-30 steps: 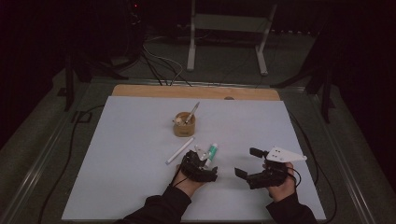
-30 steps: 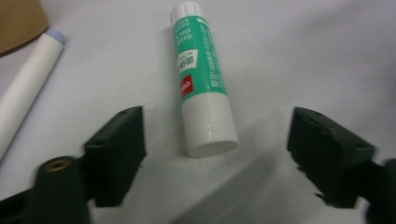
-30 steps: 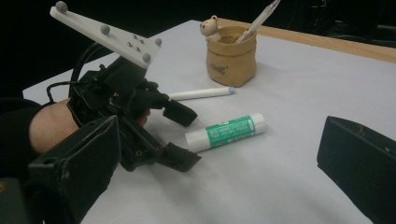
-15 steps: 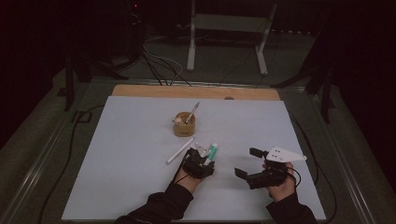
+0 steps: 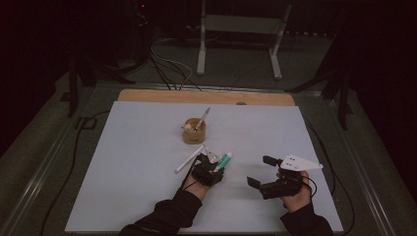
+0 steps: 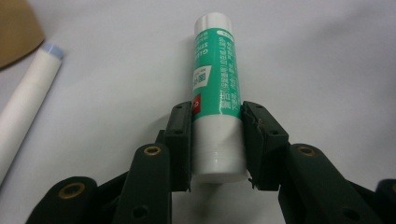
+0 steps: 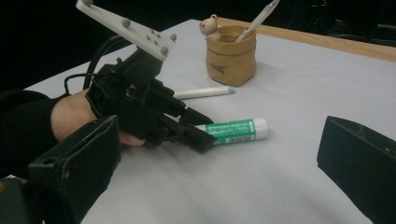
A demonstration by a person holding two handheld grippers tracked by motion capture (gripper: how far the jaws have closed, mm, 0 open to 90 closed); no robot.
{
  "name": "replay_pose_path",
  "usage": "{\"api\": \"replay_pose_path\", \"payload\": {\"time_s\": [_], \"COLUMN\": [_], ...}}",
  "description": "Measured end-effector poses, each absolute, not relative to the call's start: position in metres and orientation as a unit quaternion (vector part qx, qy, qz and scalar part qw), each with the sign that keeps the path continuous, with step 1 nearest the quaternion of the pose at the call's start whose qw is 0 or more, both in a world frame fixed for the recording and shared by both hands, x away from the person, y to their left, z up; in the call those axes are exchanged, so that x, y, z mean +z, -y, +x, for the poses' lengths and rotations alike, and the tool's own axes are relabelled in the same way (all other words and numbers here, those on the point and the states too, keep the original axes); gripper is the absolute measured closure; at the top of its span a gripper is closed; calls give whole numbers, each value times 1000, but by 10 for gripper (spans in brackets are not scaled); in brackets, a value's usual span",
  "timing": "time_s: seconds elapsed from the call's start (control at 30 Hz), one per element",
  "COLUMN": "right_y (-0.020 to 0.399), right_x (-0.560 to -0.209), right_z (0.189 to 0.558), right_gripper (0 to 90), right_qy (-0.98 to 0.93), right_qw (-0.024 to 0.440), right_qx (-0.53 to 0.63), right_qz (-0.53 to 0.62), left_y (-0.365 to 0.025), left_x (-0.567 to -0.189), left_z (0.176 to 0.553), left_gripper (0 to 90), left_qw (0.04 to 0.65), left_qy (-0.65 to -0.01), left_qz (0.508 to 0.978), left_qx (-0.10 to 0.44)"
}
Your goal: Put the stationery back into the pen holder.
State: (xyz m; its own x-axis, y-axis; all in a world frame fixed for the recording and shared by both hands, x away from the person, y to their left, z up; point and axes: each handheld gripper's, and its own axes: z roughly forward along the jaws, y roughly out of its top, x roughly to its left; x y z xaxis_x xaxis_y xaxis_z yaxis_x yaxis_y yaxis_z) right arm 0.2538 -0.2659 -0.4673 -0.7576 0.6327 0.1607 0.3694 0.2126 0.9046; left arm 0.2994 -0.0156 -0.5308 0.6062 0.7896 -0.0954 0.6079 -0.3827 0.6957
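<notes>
The left gripper (image 6: pixel 215 140) had just been closing its jaws around the green-and-white glue stick (image 6: pixel 215 88), which lay flat on the white table sheet (image 5: pixel 123 162) just in front of the brown pen cup (image 5: pixel 194 132) and beside a white marker (image 5: pixel 189 158); the pads (image 6: pixel 181 140) looked to be touching the tube's white base end on both sides. The right gripper (image 5: pixel 260 172) hung well apart with its jaws spread and nothing between them. I judged this the grasping step, and the next move called for a firm squeeze and a straight lift, likely toward the cup.
</notes>
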Motion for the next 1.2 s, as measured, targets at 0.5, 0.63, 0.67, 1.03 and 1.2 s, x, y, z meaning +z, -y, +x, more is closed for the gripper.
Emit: {"api": "replay_pose_path", "payload": {"time_s": [0.5, 0.63, 0.67, 1.03, 1.2], "right_y": [266, 264, 263, 250, 246], "right_x": [-468, -468, -468, -469, -469], "right_z": [254, 253, 253, 246, 246], "right_gripper": [0, 0, 0, 0, 0], "right_qy": [-767, -773, -775, -791, -804], "right_qw": [129, 152, 164, 199, 183], "right_qx": [542, 535, 533, 533, 524], "right_qz": [320, 305, 297, 224, 212], "left_y": [11, 6, 4, -19, -25], "left_x": [-514, -511, -510, -501, -494], "left_z": [289, 286, 285, 283, 281], "left_gripper": [668, 667, 667, 667, 667], "left_qw": [356, 358, 357, 353, 353], "left_qy": [-355, -343, -340, -324, -306], "left_qz": [859, 864, 866, 874, 882], "left_qx": [97, 85, 85, 75, 66]}}
